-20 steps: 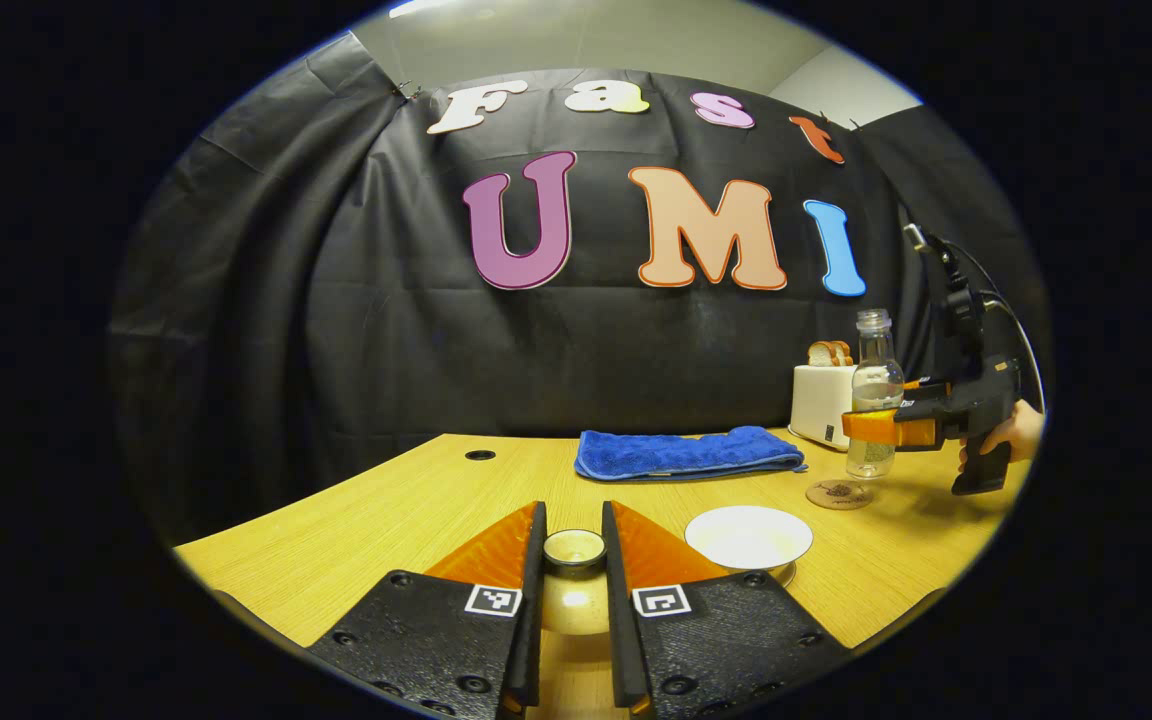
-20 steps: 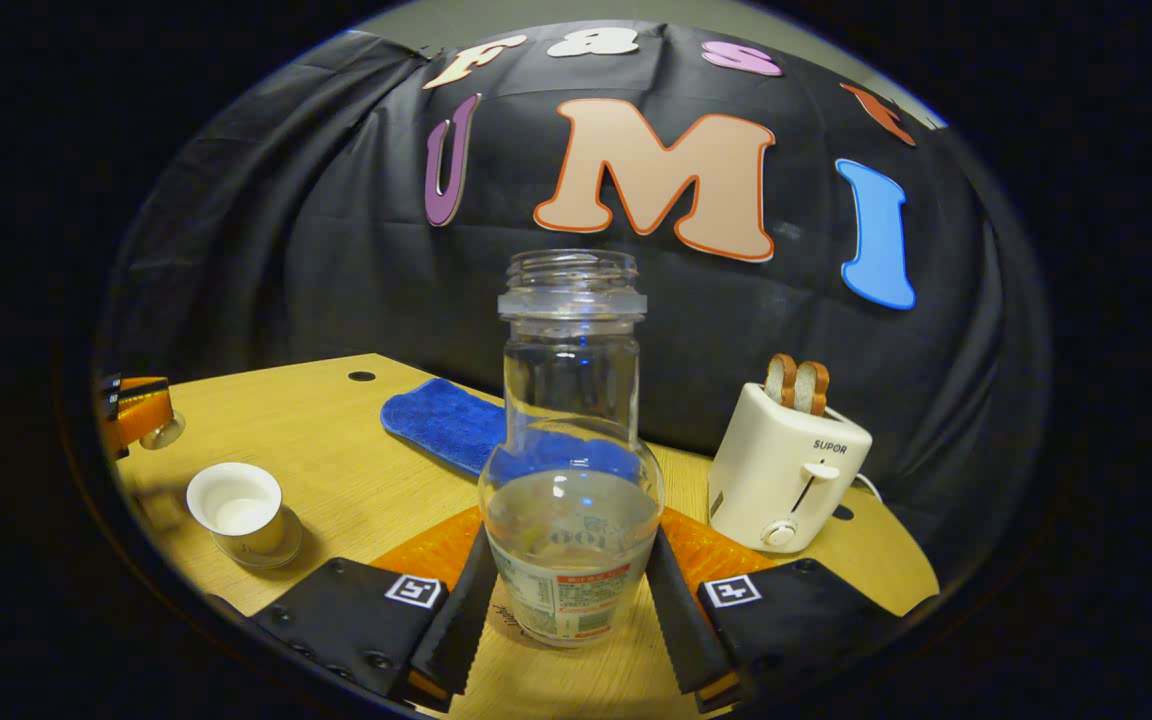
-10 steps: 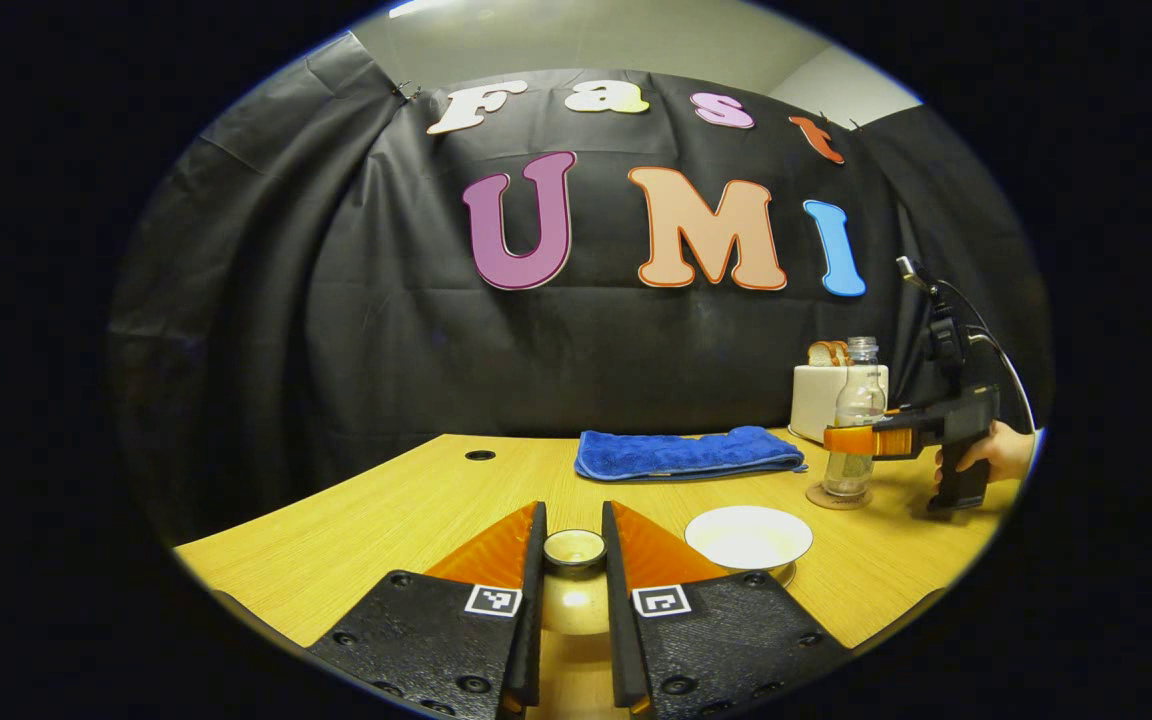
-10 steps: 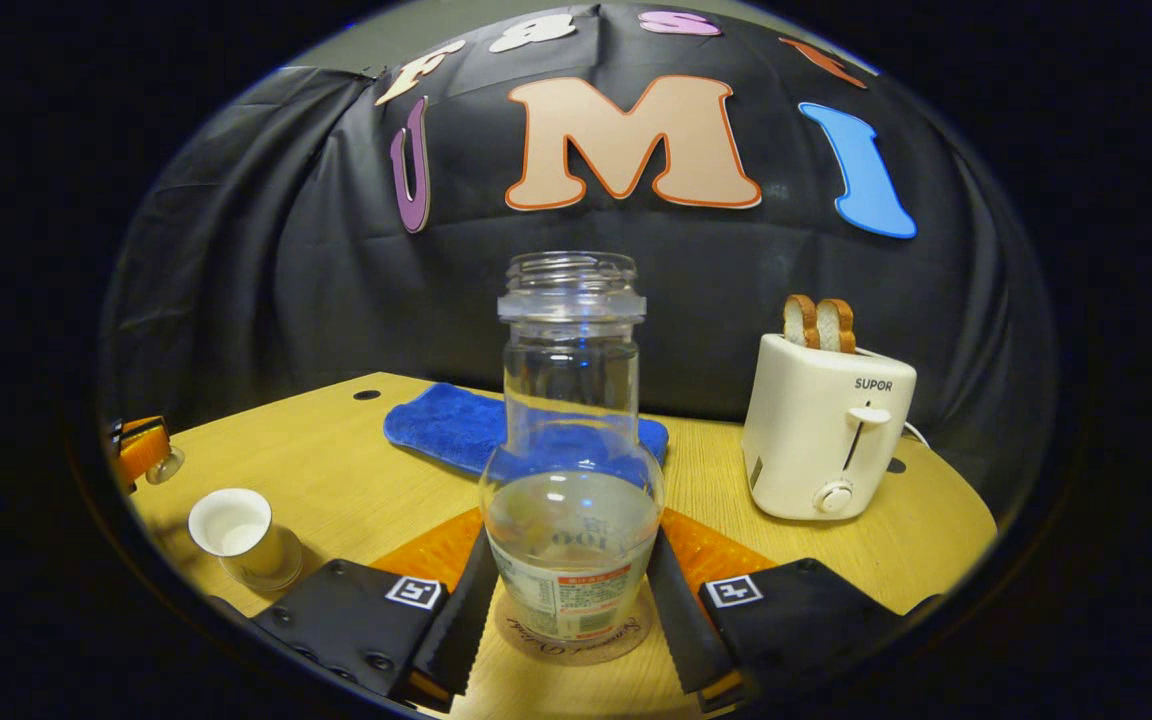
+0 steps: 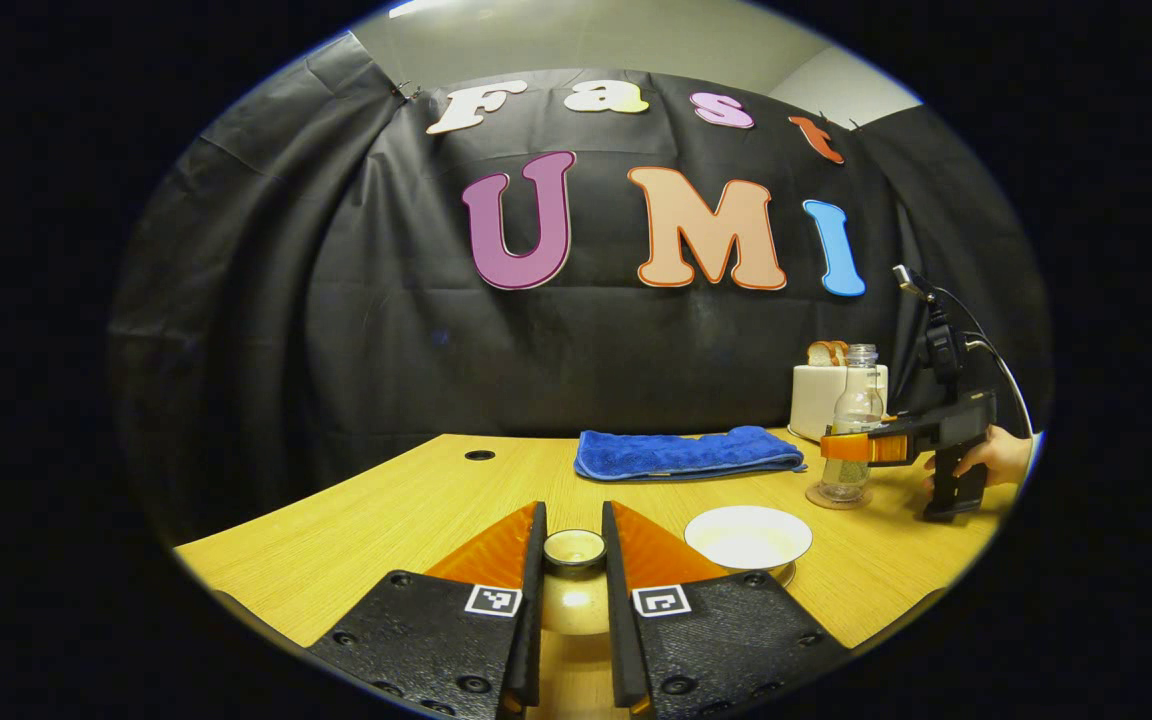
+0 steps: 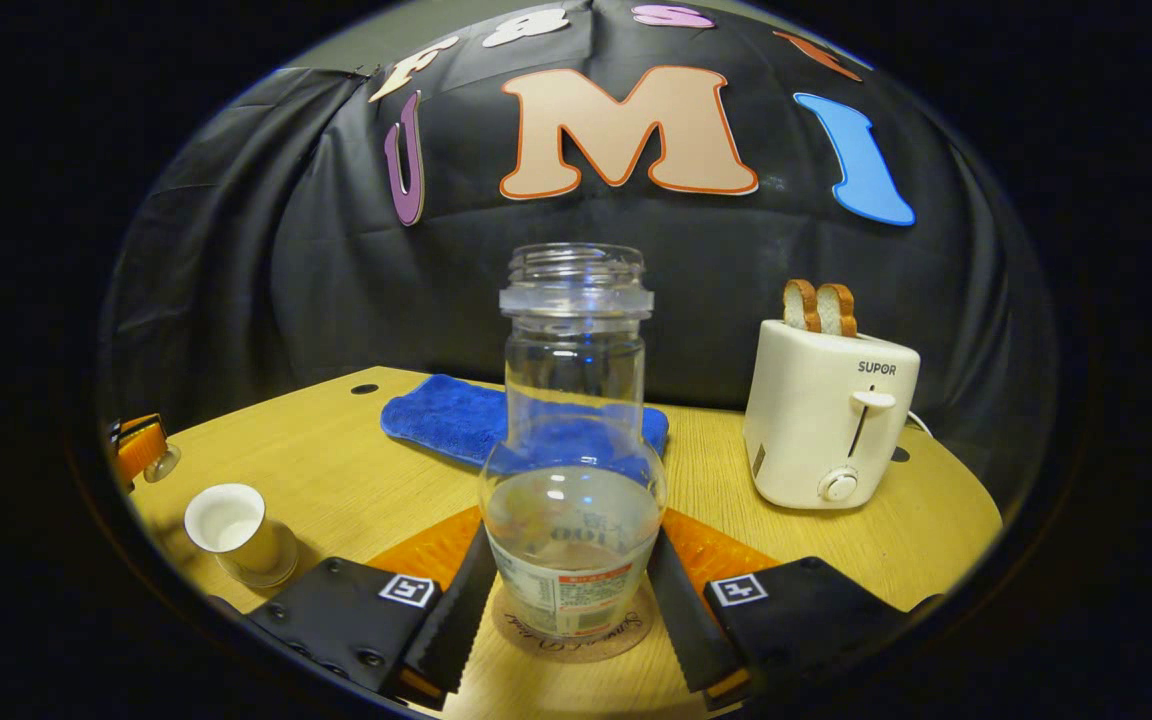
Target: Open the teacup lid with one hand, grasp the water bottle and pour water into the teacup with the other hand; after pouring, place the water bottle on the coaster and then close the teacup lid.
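Table [image 6: 356,470] looks like matt light wood grain. Water bottle [image 6: 572,440] is clear glossy plastic. Blue towel [image 6: 446,420] at 10 o'clock of it is fuzzy cloth; toaster [image 6: 829,420] smooth plastic; teacup [image 6: 236,530] shiny ceramic.

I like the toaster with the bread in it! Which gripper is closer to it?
The right gripper. It holds the water bottle on the coaster, right beside the toaster. The left gripper holds the teacup lid across the table, by the teacup.

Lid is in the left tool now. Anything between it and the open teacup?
Nothing visible. The left tool grips the lid, and the open teacup sits just to its right with bare table between. The water bottle stands farther back on its coaster.
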Tool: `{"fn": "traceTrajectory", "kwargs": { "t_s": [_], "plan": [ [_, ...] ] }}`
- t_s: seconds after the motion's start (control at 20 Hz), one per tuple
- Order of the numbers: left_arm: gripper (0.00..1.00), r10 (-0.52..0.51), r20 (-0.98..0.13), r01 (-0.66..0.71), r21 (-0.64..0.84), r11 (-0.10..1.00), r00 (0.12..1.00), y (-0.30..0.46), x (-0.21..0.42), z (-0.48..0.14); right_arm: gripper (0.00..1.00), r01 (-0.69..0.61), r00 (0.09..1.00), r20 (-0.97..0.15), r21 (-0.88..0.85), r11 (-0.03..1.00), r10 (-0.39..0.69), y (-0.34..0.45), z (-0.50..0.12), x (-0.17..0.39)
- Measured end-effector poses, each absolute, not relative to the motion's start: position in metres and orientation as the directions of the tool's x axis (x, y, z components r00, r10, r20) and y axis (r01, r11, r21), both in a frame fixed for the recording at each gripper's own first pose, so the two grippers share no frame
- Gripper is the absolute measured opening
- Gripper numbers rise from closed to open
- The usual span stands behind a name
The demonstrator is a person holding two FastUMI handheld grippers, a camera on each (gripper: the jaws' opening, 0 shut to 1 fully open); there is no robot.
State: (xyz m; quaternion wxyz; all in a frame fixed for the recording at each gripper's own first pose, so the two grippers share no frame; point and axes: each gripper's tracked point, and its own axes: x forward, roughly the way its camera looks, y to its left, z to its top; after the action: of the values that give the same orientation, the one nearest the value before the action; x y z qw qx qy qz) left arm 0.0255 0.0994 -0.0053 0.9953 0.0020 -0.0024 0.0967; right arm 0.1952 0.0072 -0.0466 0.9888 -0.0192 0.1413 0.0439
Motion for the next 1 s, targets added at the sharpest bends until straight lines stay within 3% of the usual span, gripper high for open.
{"fn": "traceTrajectory", "kwargs": {
  "t_s": [0.15,0.2,0.25,0.3,0.35,0.5,0.7,0.75,0.8,1.0],
  "plan": [
    [0.26,0.191,0.005,-0.191,0.003,0.982,0.982,0.099,0.026,-0.004,0.90,-0.073,0.959,-0.277,-0.041,0.996,0.059,0.000,-0.047,0.195],
    [0.26,0.191,0.005,-0.191,0.003,0.982,0.982,0.099,0.026,-0.005,0.96,-0.068,0.960,-0.276,-0.039,0.997,0.055,-0.001,-0.047,0.193],
    [0.26,0.190,0.006,-0.190,0.003,0.982,0.982,0.099,0.025,-0.006,0.91,-0.067,0.959,-0.278,-0.033,0.997,0.056,-0.002,-0.047,0.190],
    [0.26,0.189,0.005,-0.189,0.003,0.982,0.982,0.100,0.026,-0.006,0.93,-0.066,0.961,-0.272,-0.033,0.997,0.054,-0.001,-0.047,0.188],
    [0.26,0.189,0.006,-0.189,0.003,0.982,0.982,0.099,0.026,-0.005,0.89,-0.063,0.962,-0.267,-0.036,0.997,0.051,-0.003,-0.045,0.186],
    [0.26,0.189,0.006,-0.189,0.003,0.982,0.982,0.099,0.025,-0.005,0.94,-0.062,0.963,-0.265,-0.014,0.998,0.056,-0.005,-0.045,0.178],
    [0.26,0.190,0.006,-0.190,0.003,0.982,0.982,0.100,0.025,-0.005,0.91,-0.065,0.964,-0.259,-0.007,0.998,0.061,-0.007,-0.048,0.163],
    [0.26,0.190,0.006,-0.190,0.003,0.982,0.982,0.100,0.024,-0.005,0.84,-0.065,0.965,-0.254,-0.005,0.998,0.062,-0.007,-0.046,0.159],
    [0.26,0.190,0.006,-0.190,0.003,0.982,0.982,0.099,0.025,-0.005,0.91,-0.064,0.967,-0.248,-0.003,0.998,0.061,-0.007,-0.045,0.155],
    [0.26,0.193,0.006,-0.193,0.003,0.981,0.981,0.100,0.025,-0.005,0.91,-0.061,0.968,-0.243,0.010,0.998,0.062,-0.011,-0.045,0.138]
  ]
}}
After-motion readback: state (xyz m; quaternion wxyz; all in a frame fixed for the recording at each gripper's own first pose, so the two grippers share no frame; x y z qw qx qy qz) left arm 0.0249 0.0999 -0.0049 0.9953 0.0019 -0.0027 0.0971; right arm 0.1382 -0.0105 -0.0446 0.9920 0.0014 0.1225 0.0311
